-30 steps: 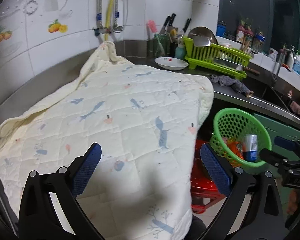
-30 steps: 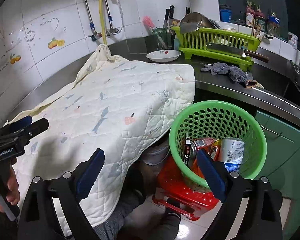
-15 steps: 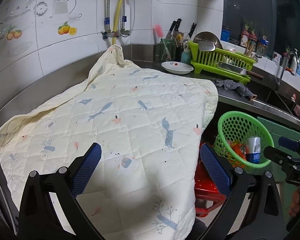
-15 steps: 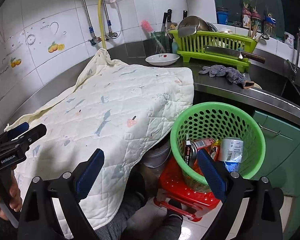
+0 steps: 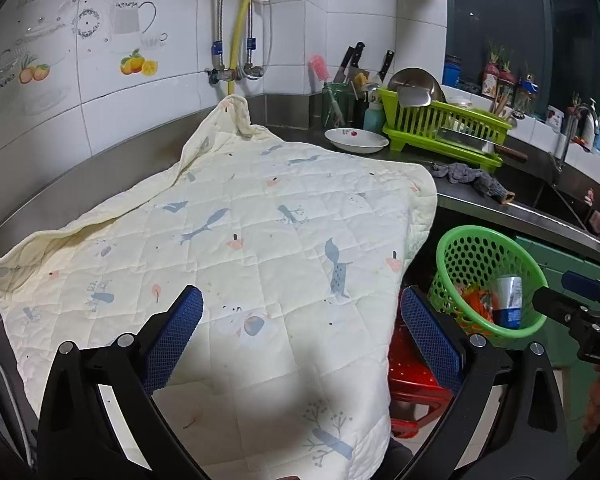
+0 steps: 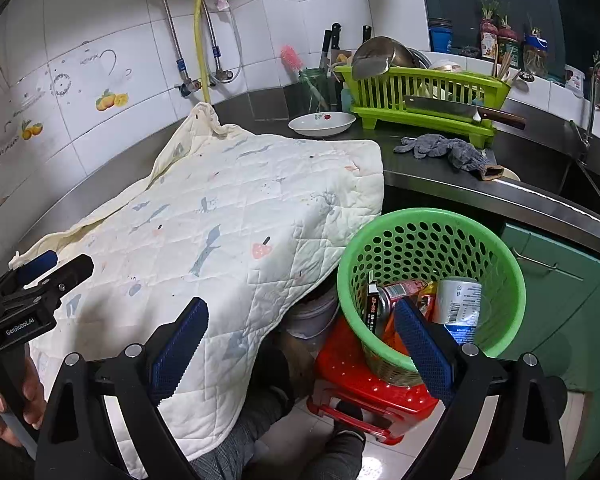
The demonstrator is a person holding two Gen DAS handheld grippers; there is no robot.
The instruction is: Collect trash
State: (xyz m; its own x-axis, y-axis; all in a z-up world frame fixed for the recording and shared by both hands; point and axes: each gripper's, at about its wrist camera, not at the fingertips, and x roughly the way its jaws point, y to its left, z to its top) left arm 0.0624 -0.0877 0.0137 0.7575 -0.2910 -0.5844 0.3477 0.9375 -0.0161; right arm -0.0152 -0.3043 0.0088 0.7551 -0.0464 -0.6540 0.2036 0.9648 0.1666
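Observation:
A green perforated basket (image 6: 500,264) stands on a red stool (image 6: 364,388) below the counter edge. It holds cans, among them a white and blue one (image 6: 458,304), and orange wrappers. The basket also shows in the left wrist view (image 5: 472,248). My left gripper (image 5: 300,340) is open and empty above a cream quilted cloth (image 5: 240,240) that covers the counter. My right gripper (image 6: 300,348) is open and empty, its right finger in front of the basket. No loose trash shows on the cloth.
At the back stand a white dish (image 6: 322,123), a green dish rack (image 6: 424,96) with a cleaver, knives and a grey rag (image 6: 444,150). A sink lies far right. Green cabinet doors (image 6: 568,280) are below the counter. A person's legs are under the cloth.
Both grippers have drawn back and up a little, so more wall and counter show. Both stay open and empty. Nothing on the counter moved.

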